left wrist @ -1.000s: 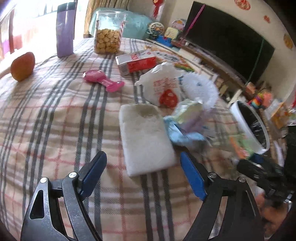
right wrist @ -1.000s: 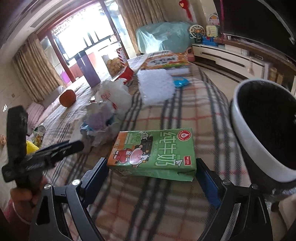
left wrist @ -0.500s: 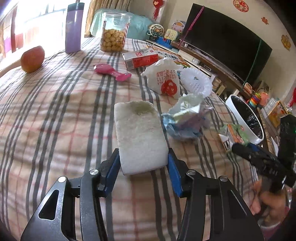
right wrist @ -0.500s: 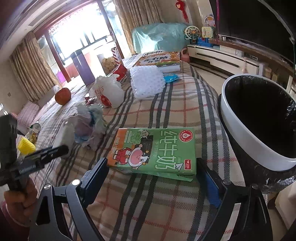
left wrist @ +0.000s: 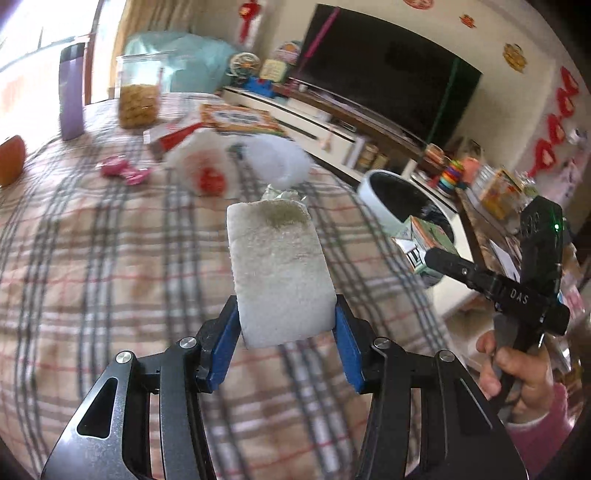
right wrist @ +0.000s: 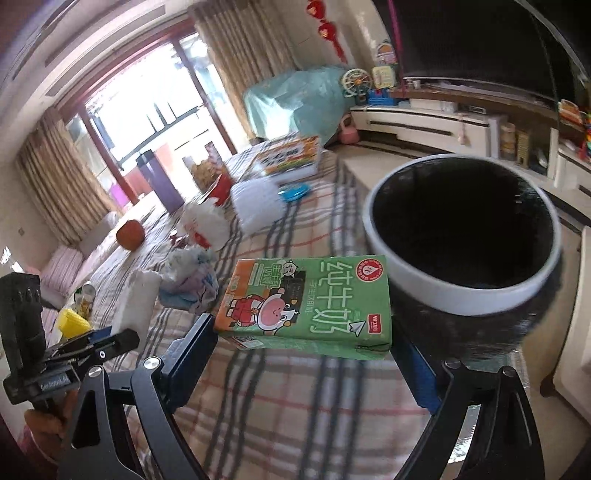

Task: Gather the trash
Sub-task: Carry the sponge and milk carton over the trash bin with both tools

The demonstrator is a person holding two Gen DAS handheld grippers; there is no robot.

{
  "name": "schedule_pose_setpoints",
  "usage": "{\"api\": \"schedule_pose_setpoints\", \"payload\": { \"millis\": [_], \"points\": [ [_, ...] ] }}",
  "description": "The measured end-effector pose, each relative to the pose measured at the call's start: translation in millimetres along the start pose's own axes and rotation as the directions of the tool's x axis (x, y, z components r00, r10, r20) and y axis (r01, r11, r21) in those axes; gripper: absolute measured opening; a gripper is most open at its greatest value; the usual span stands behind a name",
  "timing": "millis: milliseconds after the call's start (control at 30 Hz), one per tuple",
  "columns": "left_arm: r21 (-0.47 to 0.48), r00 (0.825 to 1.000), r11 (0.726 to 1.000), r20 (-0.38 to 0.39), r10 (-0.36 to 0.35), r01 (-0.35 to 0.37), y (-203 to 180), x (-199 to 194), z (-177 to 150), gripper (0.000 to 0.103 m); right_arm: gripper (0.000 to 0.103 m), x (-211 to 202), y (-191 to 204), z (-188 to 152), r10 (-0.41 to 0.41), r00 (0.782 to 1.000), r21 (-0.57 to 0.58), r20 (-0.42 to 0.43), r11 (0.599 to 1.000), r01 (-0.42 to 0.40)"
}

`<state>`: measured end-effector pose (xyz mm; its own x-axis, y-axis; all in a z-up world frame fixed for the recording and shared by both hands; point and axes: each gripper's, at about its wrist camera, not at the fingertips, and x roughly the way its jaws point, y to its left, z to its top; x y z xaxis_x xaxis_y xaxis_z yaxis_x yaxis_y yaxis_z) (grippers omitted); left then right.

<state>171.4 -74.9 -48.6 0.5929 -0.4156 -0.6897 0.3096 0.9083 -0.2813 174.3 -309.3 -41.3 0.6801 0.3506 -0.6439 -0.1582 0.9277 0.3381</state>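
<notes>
bin (right wrist: pixel 458 295) brought close, beside the table edge | milk carton (right wrist: pixel 306 299) clamped across wide-set right gripper (right wrist: pixel 303 354), raised near rim | foam block (left wrist: pixel 280 273) now pinched in half-closed left gripper (left wrist: pixel 284 350), lifted clear | both ready for dropping

A plaid cloth (left wrist: pixel 92 258) in beige, grey and red covers the tabletop. Beyond its far right edge a long low white TV cabinet (right wrist: pixel 424 122) runs along a cream wall (left wrist: pixel 532 40), with a large dark television (left wrist: pixel 388 74) above it and red paper decorations (left wrist: pixel 554 122) stuck on the wall to the right. Red lanterns (right wrist: pixel 328 29) hang near the far corner. At the far left, tall glass doors with reddish frames (right wrist: pixel 147 122) let in bright daylight, flanked by tan curtains (right wrist: pixel 55 184). A striped sofa (right wrist: pixel 62 266) stands at the left, and something under a teal cover (right wrist: pixel 291 99) sits by the doors.
</notes>
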Motion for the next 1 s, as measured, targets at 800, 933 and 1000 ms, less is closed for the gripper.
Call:
{"api": "schedule_pose_setpoints", "payload": {
  "millis": [800, 933, 1000],
  "points": [
    [0.183, 0.992, 0.977, -0.089, -0.092, 0.107, -107, 73, 38, 0.048, 0.092, -41, -81, 21, -0.064, 0.996, 0.101, 0.068, 0.993, 0.057],
    [0.198, 0.991, 0.974, -0.097, -0.092, 0.109, -117, 82, 45, 0.048, 0.092, -41, -90, 26, -0.066, 0.995, 0.108, 0.069, 0.992, 0.058],
    [0.207, 0.991, 0.972, -0.100, -0.091, 0.111, -123, 87, 49, 0.048, 0.092, -40, -96, 29, -0.065, 0.995, 0.114, 0.069, 0.992, 0.057]
  ]
}}
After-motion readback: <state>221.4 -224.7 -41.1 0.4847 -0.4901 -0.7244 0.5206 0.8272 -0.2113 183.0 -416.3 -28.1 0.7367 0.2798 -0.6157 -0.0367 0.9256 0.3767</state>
